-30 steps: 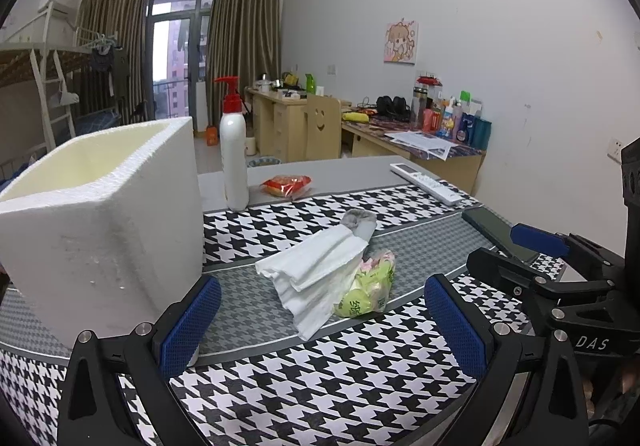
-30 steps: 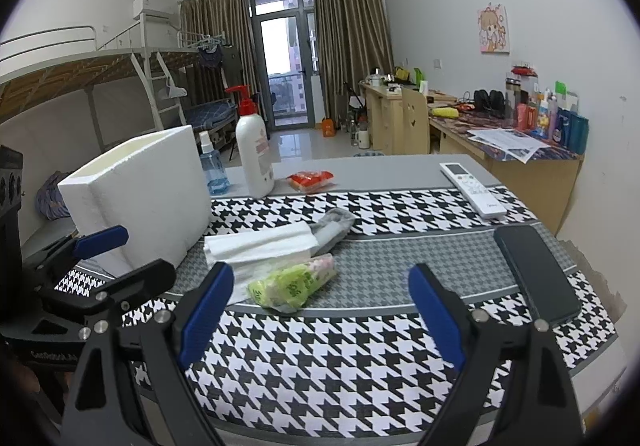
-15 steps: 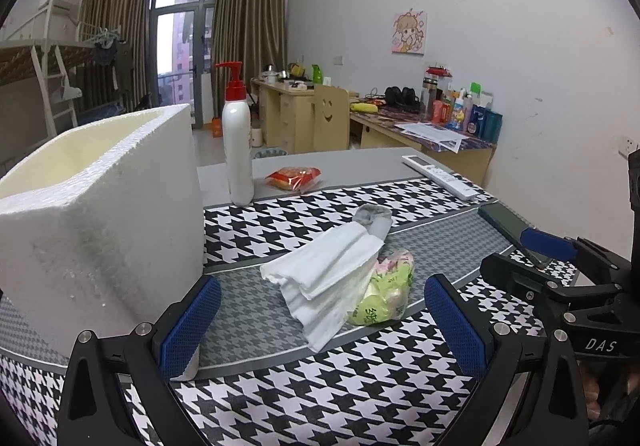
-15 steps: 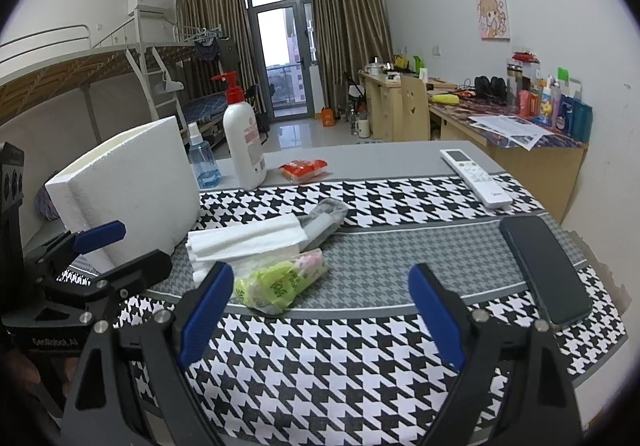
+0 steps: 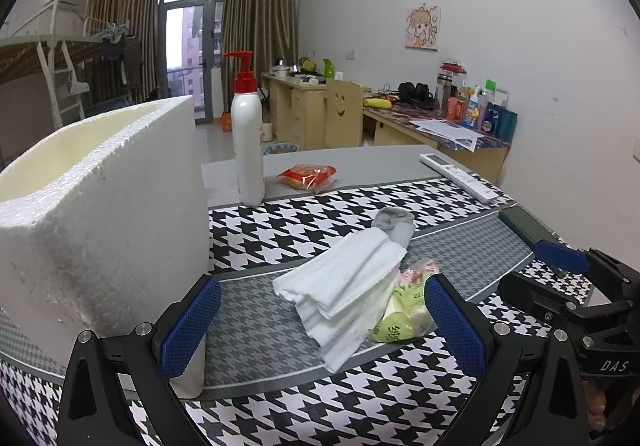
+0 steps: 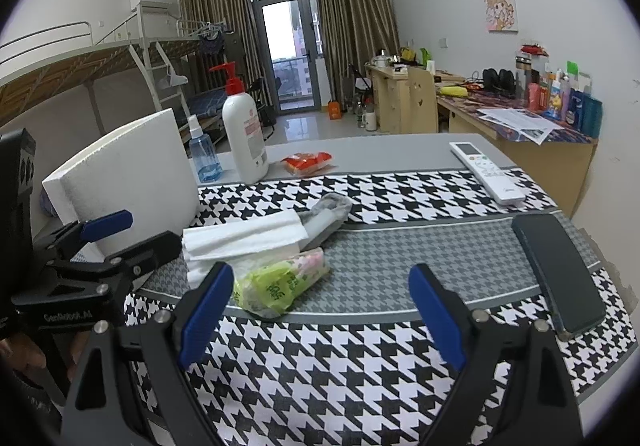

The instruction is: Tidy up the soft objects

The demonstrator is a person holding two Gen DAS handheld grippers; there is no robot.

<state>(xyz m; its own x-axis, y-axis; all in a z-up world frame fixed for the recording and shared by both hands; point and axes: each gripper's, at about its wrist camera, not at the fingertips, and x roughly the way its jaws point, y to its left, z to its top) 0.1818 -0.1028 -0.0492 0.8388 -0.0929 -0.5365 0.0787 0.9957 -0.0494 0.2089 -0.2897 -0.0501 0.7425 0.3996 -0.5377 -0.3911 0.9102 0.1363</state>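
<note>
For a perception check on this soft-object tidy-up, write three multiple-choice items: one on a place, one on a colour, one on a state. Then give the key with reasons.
1. Where does the grey sock lie?
A. inside the foam box
B. partly under the folded white cloth
C. on the phone

2. What colour is the pump on the white lotion bottle?
A. red
B. green
C. black

3. How does the right gripper stand?
A. shut on the tissue pack
B. shut on nothing
C. open, holding nothing

Key: 1 B, the folded white cloth covers the sock's near end. 2 A, the pump is red. 3 C, its blue pads stand wide apart, with the green tissue pack lying free on the table.
</note>
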